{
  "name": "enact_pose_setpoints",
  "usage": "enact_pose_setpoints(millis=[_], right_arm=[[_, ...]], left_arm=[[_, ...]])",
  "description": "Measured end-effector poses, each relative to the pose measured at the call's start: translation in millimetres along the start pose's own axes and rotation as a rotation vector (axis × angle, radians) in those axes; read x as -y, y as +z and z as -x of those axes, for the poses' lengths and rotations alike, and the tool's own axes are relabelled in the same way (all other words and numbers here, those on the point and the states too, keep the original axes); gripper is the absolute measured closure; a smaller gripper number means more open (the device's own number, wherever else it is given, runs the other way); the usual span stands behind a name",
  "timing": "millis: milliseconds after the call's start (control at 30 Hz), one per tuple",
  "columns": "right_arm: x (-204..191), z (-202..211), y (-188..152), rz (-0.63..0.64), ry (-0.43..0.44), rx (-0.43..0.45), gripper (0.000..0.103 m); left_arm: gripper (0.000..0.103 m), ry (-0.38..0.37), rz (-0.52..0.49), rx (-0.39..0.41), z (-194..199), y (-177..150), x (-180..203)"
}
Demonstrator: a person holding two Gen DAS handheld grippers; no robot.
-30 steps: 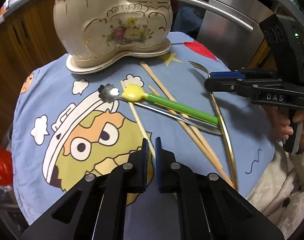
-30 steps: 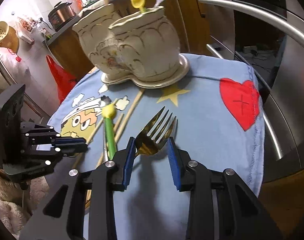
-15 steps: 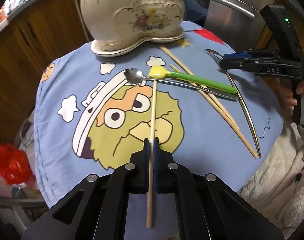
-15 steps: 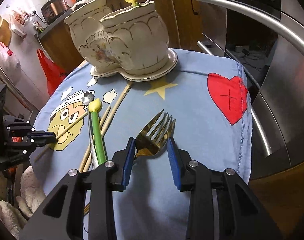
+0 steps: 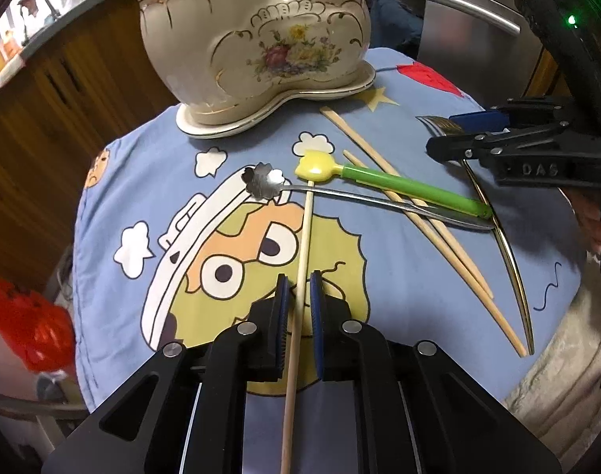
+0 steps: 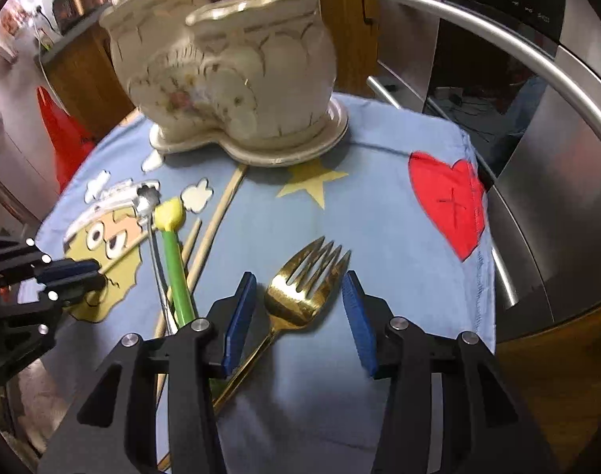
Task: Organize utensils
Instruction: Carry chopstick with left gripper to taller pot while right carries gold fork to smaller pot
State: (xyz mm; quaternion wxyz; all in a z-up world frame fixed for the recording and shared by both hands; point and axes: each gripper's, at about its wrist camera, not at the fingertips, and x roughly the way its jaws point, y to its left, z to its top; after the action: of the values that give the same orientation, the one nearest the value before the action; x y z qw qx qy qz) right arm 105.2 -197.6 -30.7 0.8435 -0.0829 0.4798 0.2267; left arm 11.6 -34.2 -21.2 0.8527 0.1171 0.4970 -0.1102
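Observation:
A cream, flower-painted ceramic holder (image 5: 260, 47) stands at the back of the blue cartoon cloth (image 5: 399, 296), with a yellow utensil and a fork poking out of it. One wooden chopstick (image 5: 305, 237) runs between the pads of my left gripper (image 5: 299, 276); its jaws are opening and a thin gap shows on each side. A gold fork (image 6: 296, 296) lies on the cloth with its head between the pads of my right gripper (image 6: 299, 276). Those jaws are opening too and do not touch the fork.
A green-handled yellow spoon (image 5: 411, 189), a silver flower-headed spoon (image 5: 264, 181) and two more chopsticks (image 5: 450, 252) lie crossed mid-cloth. A steel oven handle (image 6: 517, 51) runs behind, a red bag (image 5: 27, 316) hangs at the left, and a person's hand (image 5: 588, 221) is at the right edge.
The left jaws, clamped on the chopstick half a second ago, now stand slightly apart from it. The right jaws have widened around the fork head, and that gripper has moved nearer the holder.

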Motion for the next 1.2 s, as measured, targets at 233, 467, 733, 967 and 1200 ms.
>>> enact_pose_setpoints(millis=[233, 467, 733, 967, 1200], right_arm=[[16, 12, -6, -0.081, 0.062, 0.067, 0.096], [18, 49, -8, -0.065, 0.107, 0.2, 0.098], [9, 100, 5, 0.009, 0.067, 0.35, 0.1], [0, 133, 19, 0.053, 0.018, 0.468, 0.1], [-9, 162, 58, 0.085, -0.014, 0.572, 0.1]], left_arm=[[0.098, -0.037, 0.005, 0.026, 3, -6, -5], [0.098, -0.085, 0.062, 0.087, 19, -17, -20], [0.098, -0.068, 0.045, 0.121, 46, -20, -27], [0.098, -0.1, 0.103, 0.294, 83, -14, -44], [0.098, -0.186, 0.186, 0.595, 123, 31, -72]])
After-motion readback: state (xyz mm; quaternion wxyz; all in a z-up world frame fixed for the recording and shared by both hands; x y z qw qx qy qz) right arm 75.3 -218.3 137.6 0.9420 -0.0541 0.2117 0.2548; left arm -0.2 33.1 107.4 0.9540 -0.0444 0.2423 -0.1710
